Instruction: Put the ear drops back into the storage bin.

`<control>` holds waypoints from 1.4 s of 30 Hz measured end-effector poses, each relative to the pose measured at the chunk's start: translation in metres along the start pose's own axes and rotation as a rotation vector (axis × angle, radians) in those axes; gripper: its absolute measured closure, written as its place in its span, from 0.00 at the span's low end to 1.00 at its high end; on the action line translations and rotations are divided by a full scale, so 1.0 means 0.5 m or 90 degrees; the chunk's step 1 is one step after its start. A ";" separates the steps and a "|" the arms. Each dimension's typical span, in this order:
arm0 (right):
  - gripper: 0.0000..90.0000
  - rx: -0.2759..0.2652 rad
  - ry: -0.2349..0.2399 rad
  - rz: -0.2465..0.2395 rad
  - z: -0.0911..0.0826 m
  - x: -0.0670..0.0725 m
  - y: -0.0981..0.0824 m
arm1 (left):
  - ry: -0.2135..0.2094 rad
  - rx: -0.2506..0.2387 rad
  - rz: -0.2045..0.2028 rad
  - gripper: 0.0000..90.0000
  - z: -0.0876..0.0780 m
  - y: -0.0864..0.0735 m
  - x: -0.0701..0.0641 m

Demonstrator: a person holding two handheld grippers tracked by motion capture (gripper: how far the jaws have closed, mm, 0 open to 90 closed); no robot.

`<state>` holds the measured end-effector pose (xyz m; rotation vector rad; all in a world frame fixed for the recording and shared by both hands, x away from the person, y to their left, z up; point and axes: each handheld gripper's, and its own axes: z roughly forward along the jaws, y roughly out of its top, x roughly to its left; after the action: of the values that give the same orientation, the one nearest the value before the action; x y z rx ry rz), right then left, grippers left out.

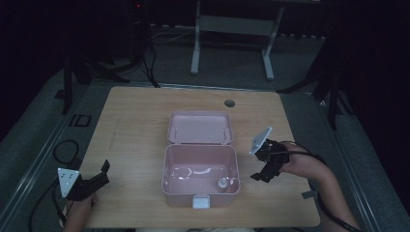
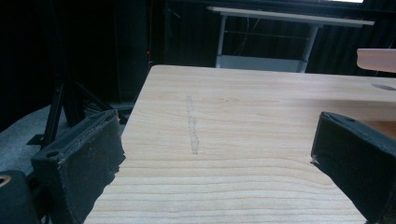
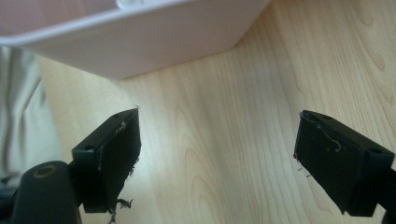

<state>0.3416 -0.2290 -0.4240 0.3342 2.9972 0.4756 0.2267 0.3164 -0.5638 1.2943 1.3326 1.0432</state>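
A pink box [image 1: 200,191] stands open in the middle of the table, its lid [image 1: 199,127] laid back behind it. Inside lie a white curved piece [image 1: 191,170] and a small grey round item [image 1: 223,183] at the front right corner. My left gripper [image 1: 102,173] rests at the table's front left, open and holding nothing; its jaws stand wide apart over bare wood [image 2: 224,140]. To the right of the box my right gripper [image 1: 261,175] points down toward the table, open and holding nothing. The box's corner [image 3: 140,42] shows above its jaws.
The wooden table [image 1: 135,121] has a round cable hole [image 1: 229,103] at the back. A white latch [image 1: 200,201] sits on the box's front wall. Beyond the table stand a white desk frame [image 1: 232,29] and dark stands. Bare wood lies left of the box.
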 end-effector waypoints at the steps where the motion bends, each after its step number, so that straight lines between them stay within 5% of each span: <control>1: 0.16 -0.015 -0.003 0.011 0.005 -0.002 -0.008 | 0.000 0.000 0.000 0.03 0.000 0.000 0.000; 10: 0.16 -0.031 -0.021 0.067 0.081 -0.006 -0.093 | -0.001 0.000 0.001 0.03 0.000 0.000 0.000; 19: 0.16 -0.067 -0.041 0.116 0.106 -0.011 -0.137 | 0.000 0.002 0.001 0.03 0.000 0.000 -0.001; 31: 0.15 -0.161 -0.140 0.201 0.132 -0.019 -0.187 | -0.001 0.001 0.001 0.03 0.000 0.000 0.000; 38: 0.15 -0.176 -0.166 0.233 0.144 -0.019 -0.213 | 0.000 0.001 0.002 0.03 0.000 0.000 -0.001; 42: 0.15 -0.216 -0.203 0.280 0.151 -0.019 -0.230 | 0.001 0.001 0.002 0.03 0.000 0.000 -0.001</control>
<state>0.3366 -0.3157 -0.5313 0.9400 2.4711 0.8578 0.2268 0.3160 -0.5637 1.2971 1.3330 1.0447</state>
